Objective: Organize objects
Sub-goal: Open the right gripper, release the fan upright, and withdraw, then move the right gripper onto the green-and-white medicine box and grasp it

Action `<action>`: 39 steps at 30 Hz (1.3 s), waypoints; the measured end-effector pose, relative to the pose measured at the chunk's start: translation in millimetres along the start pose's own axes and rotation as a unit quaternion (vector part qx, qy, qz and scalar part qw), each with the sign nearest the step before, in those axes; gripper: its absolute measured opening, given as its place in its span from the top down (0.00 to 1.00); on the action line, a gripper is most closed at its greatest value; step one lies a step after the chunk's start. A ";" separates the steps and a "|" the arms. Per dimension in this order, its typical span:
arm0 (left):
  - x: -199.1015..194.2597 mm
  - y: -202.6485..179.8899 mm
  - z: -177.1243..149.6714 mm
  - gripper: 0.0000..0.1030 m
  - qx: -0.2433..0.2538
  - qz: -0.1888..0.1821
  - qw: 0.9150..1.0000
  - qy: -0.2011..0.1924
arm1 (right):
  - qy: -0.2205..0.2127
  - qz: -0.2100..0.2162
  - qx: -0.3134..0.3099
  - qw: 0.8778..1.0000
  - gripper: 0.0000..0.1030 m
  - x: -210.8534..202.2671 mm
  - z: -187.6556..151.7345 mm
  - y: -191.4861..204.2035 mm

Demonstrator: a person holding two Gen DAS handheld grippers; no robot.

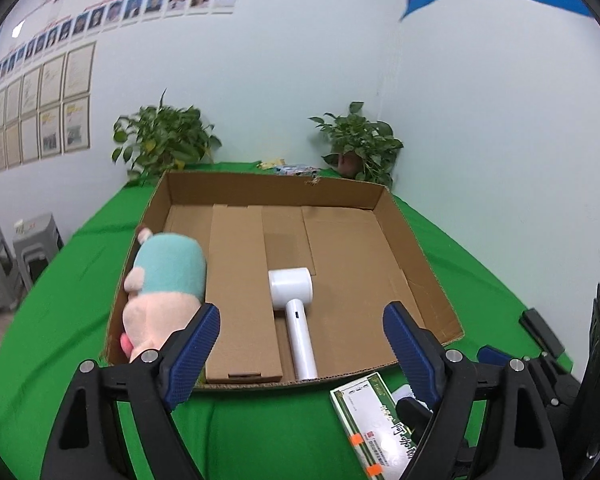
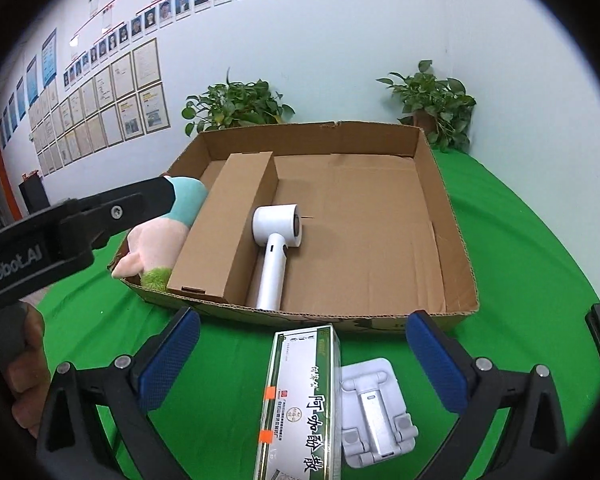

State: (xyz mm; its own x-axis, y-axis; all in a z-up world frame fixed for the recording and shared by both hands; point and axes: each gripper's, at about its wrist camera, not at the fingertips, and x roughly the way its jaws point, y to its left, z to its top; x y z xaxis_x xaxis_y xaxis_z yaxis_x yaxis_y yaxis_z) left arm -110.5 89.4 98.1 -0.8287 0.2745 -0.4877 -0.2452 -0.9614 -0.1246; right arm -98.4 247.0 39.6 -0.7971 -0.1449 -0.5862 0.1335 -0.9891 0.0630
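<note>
The cardboard tray is sitting on the green-covered bench and is already holding three things: a plush toy lying against its wall at nine o'clock, a long brown carton beside it, and a white hair dryer lying near the middle, handle pointing to six o'clock. So roughly half the sorting looks done.

Two items are still waiting outside the tray, at its six o'clock side: a green-and-white medicine box and, just beside it at three o'clock, a white folding stand.

The right hand-held gripper is hovering released over these two, grasping nothing. The left hand-held gripper is likewise spread wide and empty, pointing into the tray over the hair dryer.
</note>
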 end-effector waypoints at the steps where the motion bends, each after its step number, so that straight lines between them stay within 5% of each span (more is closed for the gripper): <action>1: 0.2 -0.5 0.6 0.19 0.004 -0.002 1.000 0.001 | -0.003 -0.003 0.003 1.000 0.00 0.3 1.0 -0.1; 16: 7.1 24.6 -18.4 0.19 -0.030 0.007 1.000 0.006 | 0.003 -0.010 -0.015 1.000 0.00 12.2 -7.9 10.0; 26: 22.1 15.9 -45.8 0.18 -0.033 -0.040 0.997 0.054 | 0.013 0.016 -0.014 1.000 0.00 12.9 -27.1 -1.5; 33: 21.1 15.7 -42.1 0.18 -0.037 -0.054 0.997 0.047 | 0.011 0.033 -0.042 0.999 0.00 1.1 -32.2 -4.4; 39: 39.6 24.9 -74.2 0.18 -0.067 -0.099 0.987 0.109 | 0.062 0.048 -0.043 0.996 0.00 6.6 -64.8 -5.2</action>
State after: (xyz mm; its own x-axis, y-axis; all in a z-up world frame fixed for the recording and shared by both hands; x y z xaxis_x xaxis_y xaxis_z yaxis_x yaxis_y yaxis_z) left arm -112.1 75.1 11.6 -0.6400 0.4616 -0.6143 -0.3105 -0.8866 -0.3428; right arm -66.2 253.0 -16.9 -0.7007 -0.2288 -0.6757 0.2592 -0.9641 0.0577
